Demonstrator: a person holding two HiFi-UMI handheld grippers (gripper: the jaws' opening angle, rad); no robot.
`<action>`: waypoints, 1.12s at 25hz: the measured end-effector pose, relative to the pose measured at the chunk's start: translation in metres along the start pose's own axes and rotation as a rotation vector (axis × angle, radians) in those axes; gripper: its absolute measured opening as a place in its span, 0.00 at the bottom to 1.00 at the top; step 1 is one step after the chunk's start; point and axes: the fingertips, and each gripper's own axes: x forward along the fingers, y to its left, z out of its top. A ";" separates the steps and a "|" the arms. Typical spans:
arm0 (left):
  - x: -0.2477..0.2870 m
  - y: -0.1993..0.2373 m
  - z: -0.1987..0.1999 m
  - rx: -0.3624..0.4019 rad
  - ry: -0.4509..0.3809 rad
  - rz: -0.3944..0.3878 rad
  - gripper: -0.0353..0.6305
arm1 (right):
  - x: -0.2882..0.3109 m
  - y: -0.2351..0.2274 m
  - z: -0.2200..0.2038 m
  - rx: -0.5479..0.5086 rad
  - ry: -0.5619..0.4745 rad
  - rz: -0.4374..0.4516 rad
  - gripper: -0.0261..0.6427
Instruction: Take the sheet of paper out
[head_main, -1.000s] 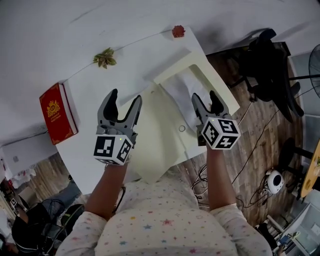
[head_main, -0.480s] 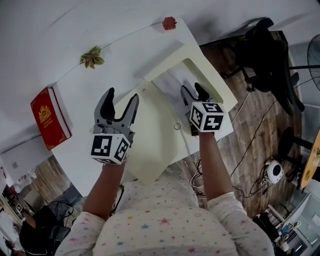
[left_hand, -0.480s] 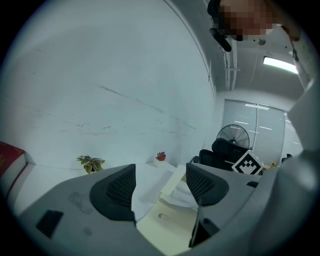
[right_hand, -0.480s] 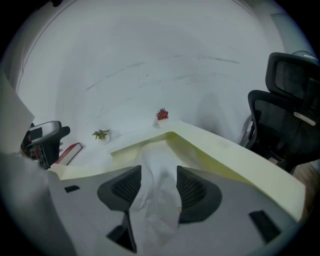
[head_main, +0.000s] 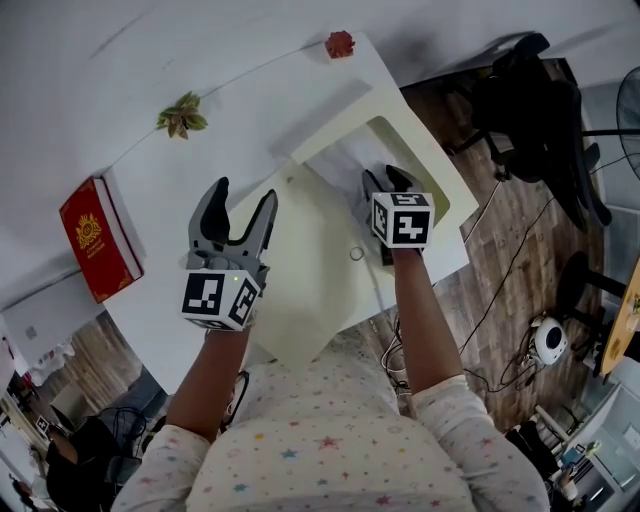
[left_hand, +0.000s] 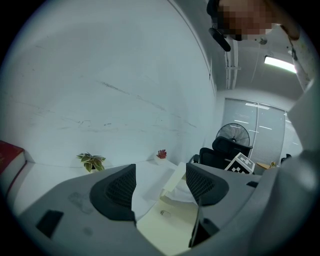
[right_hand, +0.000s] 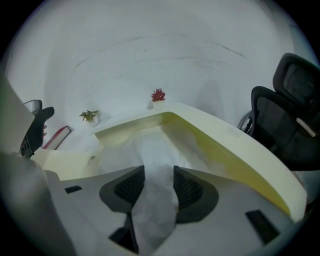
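The right gripper's (right_hand: 154, 177) jaws are drawn in on the paper (right_hand: 150, 145), which bunches up between the pads. The rest of the crumpled sheet lies inside the cream box (right_hand: 227, 137) in front of the jaws. The left gripper's (left_hand: 160, 172) jaws stand wide apart with nothing between them, hovering over the flat cream lid (head_main: 310, 285) just left of the box. Both rest on the white surface (head_main: 170, 190), which also carries a red book (head_main: 95, 235) at its left edge and two small plants (head_main: 180, 113) along the far wall.
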 end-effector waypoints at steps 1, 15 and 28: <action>0.000 0.000 -0.001 -0.001 0.002 -0.003 0.49 | 0.002 0.000 -0.001 -0.004 0.009 -0.004 0.31; -0.003 -0.005 -0.003 -0.012 0.004 -0.023 0.49 | 0.006 0.002 -0.005 -0.084 0.046 -0.023 0.31; -0.017 -0.003 0.008 -0.010 -0.022 -0.010 0.49 | -0.007 0.007 -0.003 -0.046 0.026 0.002 0.09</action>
